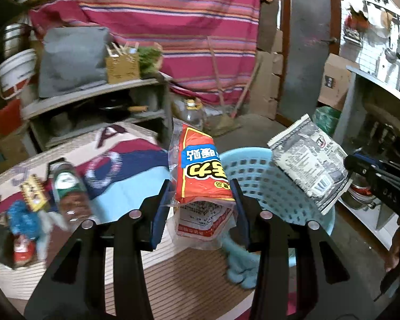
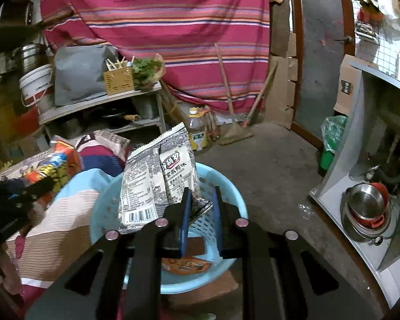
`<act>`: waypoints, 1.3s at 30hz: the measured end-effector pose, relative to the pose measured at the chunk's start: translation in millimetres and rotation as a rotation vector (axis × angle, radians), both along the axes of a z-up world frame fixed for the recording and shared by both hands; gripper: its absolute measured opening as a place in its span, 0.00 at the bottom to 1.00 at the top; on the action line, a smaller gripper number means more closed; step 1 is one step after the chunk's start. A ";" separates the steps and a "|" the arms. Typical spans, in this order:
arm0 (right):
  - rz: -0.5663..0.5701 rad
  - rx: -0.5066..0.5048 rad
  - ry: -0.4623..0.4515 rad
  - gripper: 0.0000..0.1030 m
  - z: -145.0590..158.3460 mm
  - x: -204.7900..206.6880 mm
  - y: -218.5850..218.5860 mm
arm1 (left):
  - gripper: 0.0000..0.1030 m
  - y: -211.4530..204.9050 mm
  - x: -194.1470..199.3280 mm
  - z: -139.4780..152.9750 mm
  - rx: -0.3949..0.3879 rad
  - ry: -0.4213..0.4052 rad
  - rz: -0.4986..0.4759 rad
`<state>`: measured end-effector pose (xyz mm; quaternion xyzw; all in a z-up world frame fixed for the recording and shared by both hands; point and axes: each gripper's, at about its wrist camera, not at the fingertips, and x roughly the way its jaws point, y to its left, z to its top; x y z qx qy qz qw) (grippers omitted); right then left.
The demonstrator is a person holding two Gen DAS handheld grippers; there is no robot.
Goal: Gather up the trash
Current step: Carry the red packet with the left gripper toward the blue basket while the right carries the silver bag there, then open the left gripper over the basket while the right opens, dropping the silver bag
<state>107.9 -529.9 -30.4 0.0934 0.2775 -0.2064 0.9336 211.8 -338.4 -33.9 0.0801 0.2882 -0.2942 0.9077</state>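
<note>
Left gripper [image 1: 201, 202] pinches red-orange snack wrapper [image 1: 200, 170]: long axis upright, yellow characters upside down, beside light blue basket [image 1: 256, 160]. Right gripper [image 2: 201, 208] clamps grey-white snack wrapper [image 2: 152, 184] by lower corner: upright over basket, barcode low, brand characters illegible. Green-label bottle [image 1: 69, 186] lies on table.

Left tool [image 1: 204, 200] grips red snack bag [image 1: 200, 170] beside blue basket [image 1: 256, 178]; grey packet [image 1: 309, 162] above basket rim.
</note>
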 end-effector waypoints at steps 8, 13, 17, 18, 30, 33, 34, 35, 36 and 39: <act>-0.027 0.033 0.027 0.16 -17.1 5.2 -14.2 | 0.42 -38.2 10.8 -15.0 0.008 0.044 -0.042; -0.031 0.035 0.046 0.16 -25.7 9.2 -16.2 | 0.44 -47.7 14.6 -19.9 0.022 0.059 -0.058; -0.033 0.037 0.052 0.16 -27.1 12.0 -16.3 | 0.44 -44.9 18.0 -18.7 0.011 0.068 -0.060; -0.033 0.038 0.053 0.16 -27.7 12.6 -16.0 | 0.45 -43.5 18.3 -16.9 0.010 0.064 -0.060; -0.015 0.052 0.057 0.16 -32.7 20.6 -5.8 | 0.75 13.8 3.7 5.9 0.060 -0.087 0.082; -0.007 0.045 0.060 0.17 -34.7 25.4 0.6 | 0.82 36.1 0.6 6.1 0.064 -0.100 0.127; -0.007 0.037 0.061 0.18 -35.0 27.6 3.2 | 0.84 45.4 0.6 6.6 0.060 -0.099 0.146; -0.009 0.030 0.063 0.21 -35.1 29.8 5.6 | 0.84 54.5 0.7 7.3 0.056 -0.097 0.160; -0.006 0.028 0.069 0.27 -35.4 32.3 8.1 | 0.85 59.5 0.4 7.5 0.054 -0.097 0.171; -0.013 0.003 0.066 0.63 -34.8 34.2 15.9 | 0.86 80.4 1.4 10.2 0.052 -0.098 0.206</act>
